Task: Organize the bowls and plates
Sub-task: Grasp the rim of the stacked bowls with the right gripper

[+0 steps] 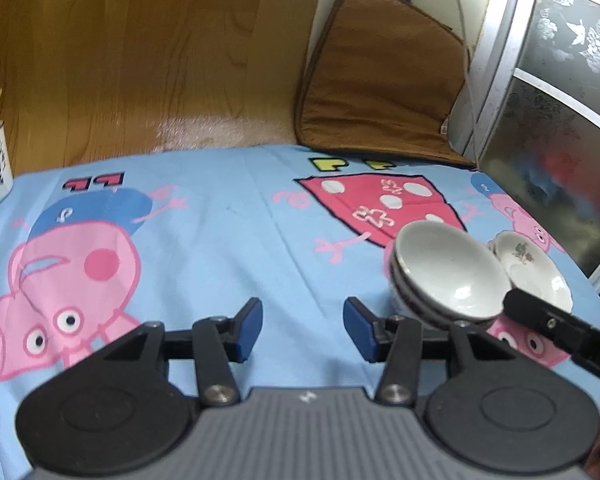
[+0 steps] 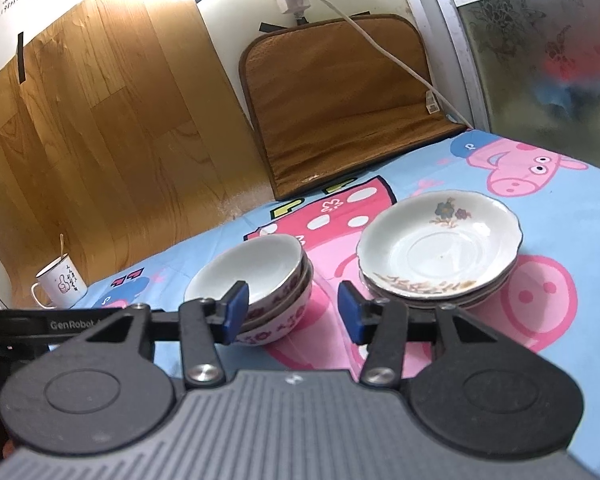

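Looking across the tablecloth, we see stacked bowls and stacked plates side by side, mouths upward; left gripper and right gripper gape empty.

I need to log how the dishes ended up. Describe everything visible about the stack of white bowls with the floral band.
The stack of white glazed bowls with a purple-red floral band outside looks ceramic and holds about three bowls, nested upright, the top one sitting slightly askew. The top bowl is empty, with a dark rim line. The stack rests on the blue cartoon-pig tablecloth, left of the stacked flowered plates and apart from them. The right gripper stands open before it; whether its left pad touches the stack is unclear.
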{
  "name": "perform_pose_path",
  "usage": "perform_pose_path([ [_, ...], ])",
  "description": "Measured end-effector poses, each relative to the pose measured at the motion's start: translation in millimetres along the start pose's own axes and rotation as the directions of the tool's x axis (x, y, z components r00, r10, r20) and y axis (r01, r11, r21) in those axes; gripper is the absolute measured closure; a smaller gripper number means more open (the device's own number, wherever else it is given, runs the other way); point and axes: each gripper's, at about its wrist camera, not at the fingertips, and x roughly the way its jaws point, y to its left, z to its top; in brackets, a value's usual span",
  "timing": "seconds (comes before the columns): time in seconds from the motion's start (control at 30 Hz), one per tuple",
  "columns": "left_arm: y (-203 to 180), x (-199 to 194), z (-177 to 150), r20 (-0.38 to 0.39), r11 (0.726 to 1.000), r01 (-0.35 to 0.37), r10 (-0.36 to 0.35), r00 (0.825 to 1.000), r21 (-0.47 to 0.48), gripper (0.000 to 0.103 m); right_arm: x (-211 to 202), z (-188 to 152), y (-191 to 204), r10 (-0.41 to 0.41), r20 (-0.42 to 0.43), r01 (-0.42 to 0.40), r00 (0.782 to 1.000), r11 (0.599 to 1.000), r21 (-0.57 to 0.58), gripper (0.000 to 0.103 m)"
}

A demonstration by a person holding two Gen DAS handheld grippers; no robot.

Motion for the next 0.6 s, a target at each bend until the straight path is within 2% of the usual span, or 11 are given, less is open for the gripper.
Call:
perform_pose_path([
  [0.23,13.7,-0.9,-1.7,0.006,0.999,0.007,-0.007,1.0,-0.041,0.051,1.4,4.4,-2.2,0.013,0.004,-0.013,1.0,1.0,0.02,0.051],
  [0.43,9.6,-6.3,6.5,0.01,0.998,0.052,-0.052,0.999,-0.041,0.05,5.9,10.6,-3.7,0.037,-0.031,-0.036,0.999,0.999,0.032,0.051],
  [0.6,4.1,-3.6,13.9,-0.031,0.993,0.107,-0.108,0.994,-0.046,0.047,12.4,16.5,-8.6,0.059,-0.088,-0.055,0.994,0.997,0.049,0.051],
])
